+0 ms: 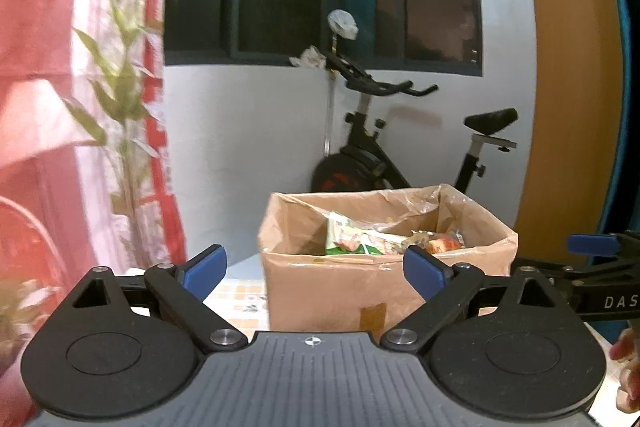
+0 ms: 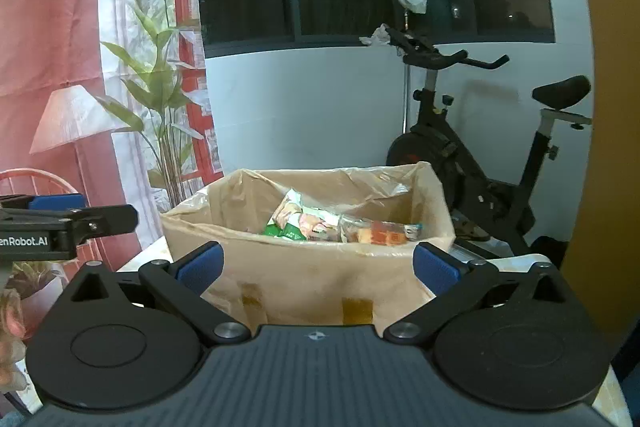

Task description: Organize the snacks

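Note:
A cardboard box (image 1: pixel 340 279) lined with clear plastic stands on a patterned table and holds several snack packets (image 1: pixel 360 239). It also shows in the right wrist view (image 2: pixel 312 279), with the snack packets (image 2: pixel 320 225) inside. My left gripper (image 1: pixel 316 273) is open and empty, just in front of the box. My right gripper (image 2: pixel 318 267) is open and empty, also in front of the box. The right gripper shows at the right edge of the left wrist view (image 1: pixel 592 267); the left gripper shows at the left edge of the right wrist view (image 2: pixel 60 219).
An exercise bike (image 1: pixel 400 147) stands behind the box against a white wall under a dark window. A leafy plant (image 2: pixel 160 87) and red-and-white curtains are at the left. A tan door panel (image 1: pixel 572 67) is at the right.

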Tool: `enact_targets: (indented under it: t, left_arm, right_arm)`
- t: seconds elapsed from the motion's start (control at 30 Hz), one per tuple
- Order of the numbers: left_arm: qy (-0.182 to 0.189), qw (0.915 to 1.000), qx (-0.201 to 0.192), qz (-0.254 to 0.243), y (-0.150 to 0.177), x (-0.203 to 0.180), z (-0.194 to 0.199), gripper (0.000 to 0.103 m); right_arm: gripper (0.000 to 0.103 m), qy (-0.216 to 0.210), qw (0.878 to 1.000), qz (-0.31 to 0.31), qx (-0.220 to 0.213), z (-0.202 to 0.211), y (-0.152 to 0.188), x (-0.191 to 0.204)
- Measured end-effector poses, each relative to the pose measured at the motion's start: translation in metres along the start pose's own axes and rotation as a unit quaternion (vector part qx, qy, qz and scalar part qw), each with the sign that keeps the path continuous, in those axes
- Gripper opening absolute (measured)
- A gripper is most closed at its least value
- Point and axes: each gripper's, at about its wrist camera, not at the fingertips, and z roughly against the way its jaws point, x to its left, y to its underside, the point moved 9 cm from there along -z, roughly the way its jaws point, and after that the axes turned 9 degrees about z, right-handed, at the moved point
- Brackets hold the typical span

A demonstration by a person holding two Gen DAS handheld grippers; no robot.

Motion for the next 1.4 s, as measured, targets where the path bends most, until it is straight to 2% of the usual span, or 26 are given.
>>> enact_targets:
  t: [0.07, 0.3, 0.43, 0.57, 0.83, 1.4]
  left_arm:
    - [-0.006, 1.0, -0.007, -0.002, -0.003, -0.001, 0.017, 0.097]
    - [-0.022, 0.9992, -0.026, -0.023, -0.015, -0.01, 0.075, 0.097]
    - [-0.028, 0.9991, -0.03, -0.003, -0.02, -0.01, 0.107, 0.096]
    - [-0.024, 0.9988, -0.042, -0.008, -0.021, -0.017, 0.13, 0.097]
    - [-0.024, 0.9981, -0.054, -0.021, -0.021, -0.023, 0.14, 0.097]
    - [-0.035, 0.9984, -0.043, 0.004, -0.013, -0.018, 0.146, 0.097]
  right_arm:
    - [0.103, 0.012, 1.0, 0.0, 0.0, 0.015, 0.001, 0.002]
    - [0.103, 0.009, 1.0, -0.012, -0.021, 0.068, -0.008, 0.012]
    - [0.103, 0.013, 0.999, -0.001, -0.037, 0.099, -0.018, 0.021]
    - [0.103, 0.015, 0.998, 0.005, -0.056, 0.129, -0.024, 0.027]
    - [0.103, 0.015, 0.998, 0.01, -0.068, 0.158, -0.026, 0.036]
    - [0.103, 0.014, 0.998, 0.007, -0.062, 0.159, -0.017, 0.036]
